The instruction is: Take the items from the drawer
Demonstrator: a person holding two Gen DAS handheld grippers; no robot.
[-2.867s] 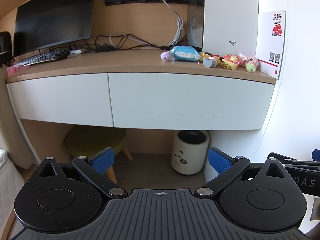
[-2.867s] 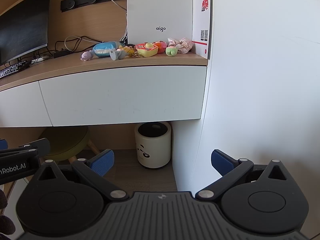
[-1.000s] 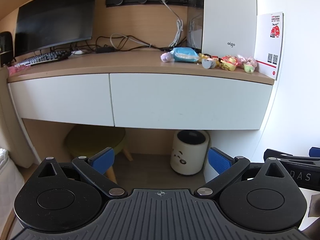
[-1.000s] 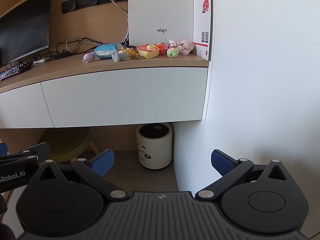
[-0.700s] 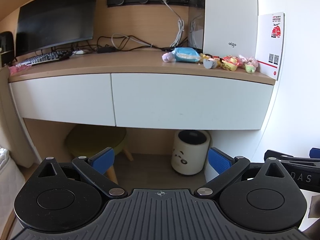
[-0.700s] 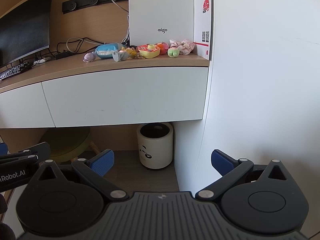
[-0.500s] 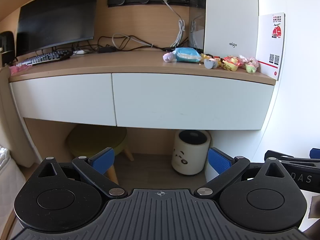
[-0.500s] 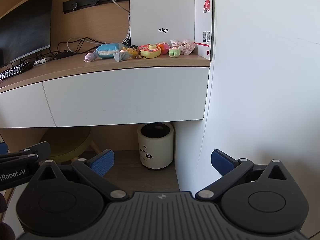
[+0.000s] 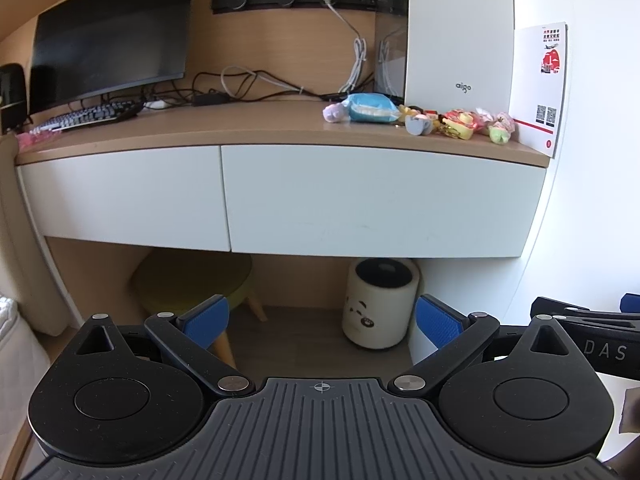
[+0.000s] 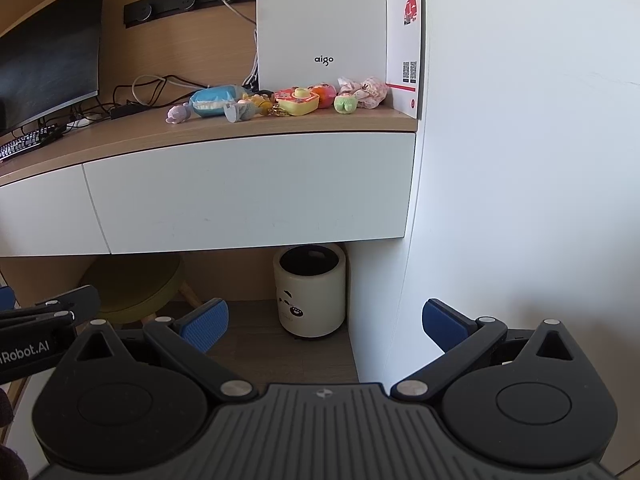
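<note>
Both cameras have drifted slightly: the right-hand drawer (image 9: 380, 200) and the toys (image 10: 296, 100) on the desk now sit a little further right and lower ahead of each gripper's fingers.

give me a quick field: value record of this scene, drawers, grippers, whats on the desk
drawers: right drawer and left drawer, both shut, no handles visible
left gripper: open, empty, short of the drawers
right gripper: open, empty
desk top: small plush toys in front of a white box; keyboard and monitor at left
under desk: panda bin, green stool
task progress: nothing taken out yet
</note>
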